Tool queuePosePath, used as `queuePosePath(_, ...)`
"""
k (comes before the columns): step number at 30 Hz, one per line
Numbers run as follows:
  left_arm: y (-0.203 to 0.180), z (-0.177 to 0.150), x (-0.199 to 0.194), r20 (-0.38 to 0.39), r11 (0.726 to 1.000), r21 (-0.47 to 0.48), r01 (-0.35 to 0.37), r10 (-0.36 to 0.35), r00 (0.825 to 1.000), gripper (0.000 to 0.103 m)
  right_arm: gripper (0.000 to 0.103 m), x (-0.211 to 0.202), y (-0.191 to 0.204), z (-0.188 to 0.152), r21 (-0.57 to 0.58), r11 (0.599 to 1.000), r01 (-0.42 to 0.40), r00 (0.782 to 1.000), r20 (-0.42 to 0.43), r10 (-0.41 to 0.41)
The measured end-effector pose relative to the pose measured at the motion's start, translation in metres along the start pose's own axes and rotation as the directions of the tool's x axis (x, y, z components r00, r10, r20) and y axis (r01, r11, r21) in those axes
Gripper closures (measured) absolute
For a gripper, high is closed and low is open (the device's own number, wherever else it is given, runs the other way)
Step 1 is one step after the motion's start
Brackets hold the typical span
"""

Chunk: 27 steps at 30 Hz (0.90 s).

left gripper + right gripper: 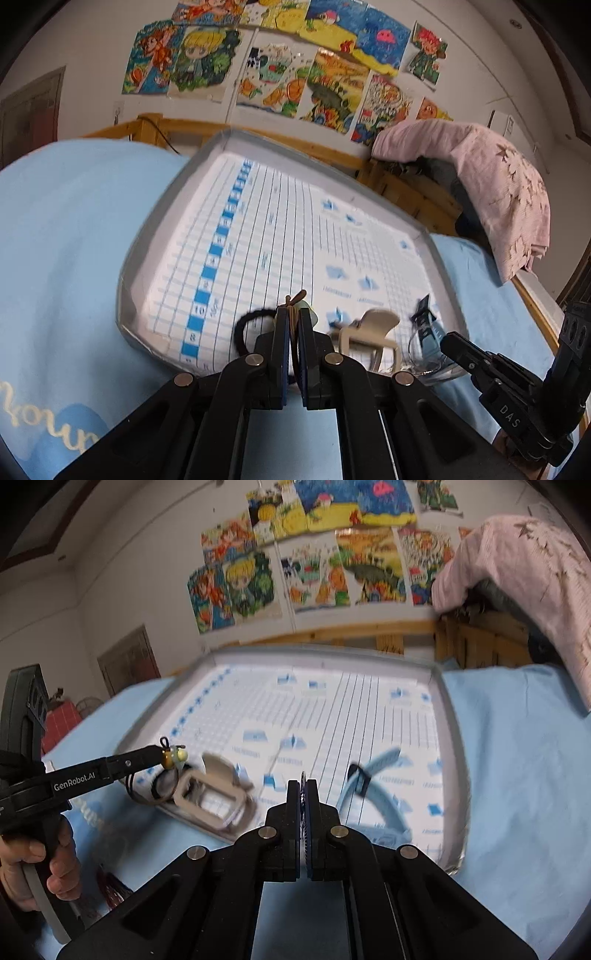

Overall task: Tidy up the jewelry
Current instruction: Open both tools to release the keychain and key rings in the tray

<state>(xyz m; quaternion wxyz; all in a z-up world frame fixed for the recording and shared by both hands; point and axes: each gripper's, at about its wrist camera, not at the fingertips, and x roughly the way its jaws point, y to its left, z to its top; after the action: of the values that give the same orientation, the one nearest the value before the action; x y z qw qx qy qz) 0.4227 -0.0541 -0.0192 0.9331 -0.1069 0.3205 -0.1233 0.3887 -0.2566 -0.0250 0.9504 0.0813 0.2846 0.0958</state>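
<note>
My left gripper (pixel 293 314) is shut on a hair tie: a black elastic loop (pixel 251 325) with a yellow-green and brown charm (pixel 175 756). It holds the tie above the near left part of a grey tray (pixel 147 236) lined with a blue-and-white grid sheet. A small beige clear-lidded box (pixel 216 797) stands open below it. My right gripper (pixel 304 786) is shut, with a thin toothed edge between its pads; I cannot tell what it is. A light blue headband (pixel 384 797) with a dark band lies in the tray ahead of it.
The tray (pixel 452 738) lies on a light blue bedsheet (pixel 517 775). A wooden bed rail (pixel 332 147) runs behind it, with a pink blanket (pixel 498 184) draped on the right. Drawings cover the wall.
</note>
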Motion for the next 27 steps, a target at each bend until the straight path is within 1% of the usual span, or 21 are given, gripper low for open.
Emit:
queuePosePath(4,-0.003,-0.006,0.005,-0.02,0.999,0.026,-0.019,0.02,1.0,0.098,0.101,0.004,0.002,-0.003,-0.002,1.0,0.01,1.0,-0.02,-0.01)
queuePosePath(6,-0.003,-0.006,0.005,-0.023,0.999,0.022,-0.024,0.024,0.999,0.098,0.1,0.002,0.002,-0.004,0.004,1.0,0.009,1.0,-0.016,-0.009)
queuePosePath(7,-0.003,-0.006,0.004,-0.025,1.0,0.018,-0.022,0.022,0.999,0.098,0.098,0.0,0.001,-0.004,0.006,1.0,0.013,1.0,-0.01,-0.013)
queuePosePath(9,-0.003,-0.005,0.002,-0.031,1.0,0.012,-0.019,0.019,0.999,0.097,0.087,-0.005,0.001,-0.004,0.009,1.0,0.017,1.0,0.001,-0.017)
queuePosePath(10,-0.003,-0.005,-0.001,-0.031,1.0,0.012,-0.021,0.022,0.999,0.095,0.074,-0.01,0.002,-0.004,0.011,1.0,0.024,1.0,0.015,-0.025)
queuePosePath(11,-0.003,-0.005,-0.003,-0.028,1.0,0.015,-0.024,0.024,0.999,0.09,0.067,-0.014,0.0,-0.004,0.011,1.0,0.027,0.999,0.026,-0.027)
queuePosePath(12,-0.004,-0.006,-0.007,-0.02,0.999,0.018,-0.029,0.029,0.999,0.083,0.067,-0.018,0.0,-0.002,0.014,0.999,0.035,0.999,0.041,-0.036)
queuePosePath(13,-0.004,-0.007,-0.014,-0.004,0.999,0.021,-0.029,0.029,1.0,0.08,0.067,-0.023,-0.001,-0.001,0.017,0.999,0.041,0.998,0.05,-0.042)
queuePosePath(15,-0.004,-0.006,-0.024,0.017,0.999,0.02,-0.028,0.028,0.999,0.069,0.067,-0.033,-0.002,0.0,0.021,0.999,0.05,0.997,0.065,-0.052)
queuePosePath(16,-0.005,-0.007,-0.033,0.031,0.999,0.019,-0.027,0.027,0.999,0.065,0.067,-0.039,-0.003,0.001,0.022,0.998,0.061,0.995,0.077,-0.063)
queuePosePath(17,-0.006,-0.006,-0.039,0.041,0.999,0.019,-0.029,0.028,0.999,0.054,0.067,-0.046,-0.004,0.002,0.024,0.997,0.067,0.994,0.088,-0.069)
queuePosePath(18,-0.007,-0.006,-0.048,0.062,0.999,0.02,-0.036,0.035,0.997,0.041,0.067,-0.053,-0.004,0.003,0.027,0.997,0.073,0.992,0.101,-0.075)
queuePosePath(19,-0.009,-0.006,-0.059,0.092,0.999,0.022,-0.043,0.041,0.995,0.036,0.063,-0.061,-0.005,0.004,0.029,0.997,0.076,0.991,0.112,-0.079)
queuePosePath(20,-0.01,-0.005,-0.067,0.117,0.999,0.024,-0.043,0.04,0.992,0.031,0.056,-0.07,-0.004,0.006,0.029,0.996,0.08,0.988,0.131,-0.083)
queuePosePath(21,-0.012,-0.005,-0.077,0.137,0.999,0.027,-0.04,0.036,0.99,0.025,0.053,-0.08,-0.004,0.007,0.029,0.996,0.083,0.985,0.151,-0.087)
queuePosePath(22,-0.014,-0.004,-0.087,0.151,0.999,0.03,-0.039,0.034,0.988,0.022,0.049,-0.09,-0.003,0.008,0.028,0.996,0.084,0.982,0.168,-0.088)
queuePosePath(24,-0.018,-0.003,-0.106,0.181,0.998,0.032,-0.046,0.04,0.983,0.008,0.043,-0.107,-0.002,0.01,0.03,0.996,0.082,0.977,0.193,-0.086)
queuePosePath(26,-0.022,-0.005,-0.13,0.234,0.998,0.037,-0.055,0.045,0.971,0.001,0.032,-0.127,0.002,0.011,0.025,0.997,0.075,0.97,0.231,-0.079)
queuePosePath(27,-0.024,-0.007,-0.141,0.26,0.997,0.04,-0.06,0.047,0.964,0.0,0.029,-0.136,0.005,0.011,0.019,0.997,0.075,0.966,0.248,-0.077)
